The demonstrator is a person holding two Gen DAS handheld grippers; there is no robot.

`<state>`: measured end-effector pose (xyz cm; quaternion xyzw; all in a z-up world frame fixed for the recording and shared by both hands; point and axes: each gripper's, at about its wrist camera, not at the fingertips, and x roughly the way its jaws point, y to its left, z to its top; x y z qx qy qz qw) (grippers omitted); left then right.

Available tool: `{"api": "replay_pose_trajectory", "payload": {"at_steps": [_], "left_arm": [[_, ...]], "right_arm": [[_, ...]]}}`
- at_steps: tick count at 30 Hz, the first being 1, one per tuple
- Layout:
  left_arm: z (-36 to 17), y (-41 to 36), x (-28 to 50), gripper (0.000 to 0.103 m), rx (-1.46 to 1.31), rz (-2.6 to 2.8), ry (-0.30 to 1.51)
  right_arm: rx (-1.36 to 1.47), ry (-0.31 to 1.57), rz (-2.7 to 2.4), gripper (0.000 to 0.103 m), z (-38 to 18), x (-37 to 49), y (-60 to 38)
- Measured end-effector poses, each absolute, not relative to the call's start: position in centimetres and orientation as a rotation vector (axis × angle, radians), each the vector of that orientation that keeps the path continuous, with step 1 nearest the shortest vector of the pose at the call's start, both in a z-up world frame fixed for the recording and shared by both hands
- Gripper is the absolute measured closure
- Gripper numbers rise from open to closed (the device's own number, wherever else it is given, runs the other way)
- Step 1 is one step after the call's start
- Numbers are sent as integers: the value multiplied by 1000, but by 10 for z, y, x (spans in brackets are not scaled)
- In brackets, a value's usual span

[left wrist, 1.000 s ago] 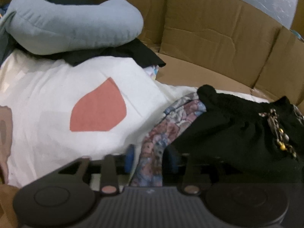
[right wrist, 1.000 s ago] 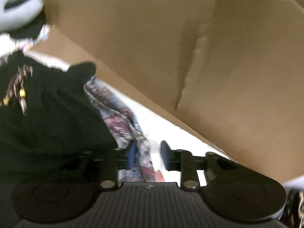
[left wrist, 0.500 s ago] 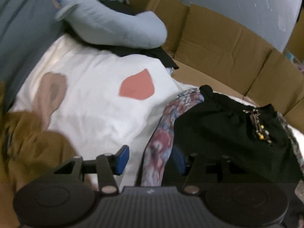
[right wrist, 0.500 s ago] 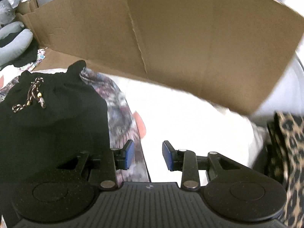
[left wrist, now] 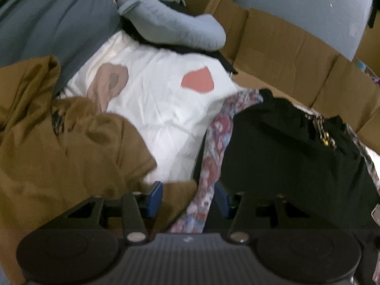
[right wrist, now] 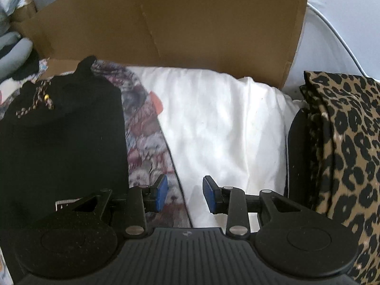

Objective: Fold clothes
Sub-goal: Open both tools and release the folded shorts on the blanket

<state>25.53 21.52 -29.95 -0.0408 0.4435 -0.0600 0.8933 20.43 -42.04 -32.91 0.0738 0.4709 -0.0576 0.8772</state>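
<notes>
Brown cardboard walls (right wrist: 180, 19) — pale, perhaps grey wall (left wrist: 308, 7) behind.

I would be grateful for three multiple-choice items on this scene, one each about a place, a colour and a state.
1. In the right wrist view, where is the leopard-print fabric?
A. right of the white sheet
B. on the black garment
C. inside the cardboard box

2. What colour is the heart-like patch?
A. green
B. coral pink
C. yellow

3. How is the right gripper?
A. shut on a sock
B. open, holding nothing
C. out of view

Answers: 1 A, it stands past the sheet's right edge. 2 B, pink on white. 3 B, its pads stand apart with nothing pinched.
</notes>
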Motion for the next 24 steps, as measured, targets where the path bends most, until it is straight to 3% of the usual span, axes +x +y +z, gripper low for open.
{"api": "replay_pose_trajectory", "payload": {"at_steps": [6, 9, 14, 18, 24], "left_arm": [[-301, 208, 236, 70, -41, -155, 905], [-304, 207, 228, 70, -28, -190, 922], [-313, 217, 235, 67, -43, -150, 934], [-313, 219, 245, 48, -55, -148, 916], [-323, 220, 260, 53, -146, -192, 940]], "right_arm": [[153, 981, -140, 64, -332, 197, -417], [168, 986, -145, 64, -333, 195, -417], [168, 996, -135, 64, -336, 195, -414], [161, 998, -117, 64, -335, 196, -410], [157, 1007, -114, 64, -337, 196, -407]]}}
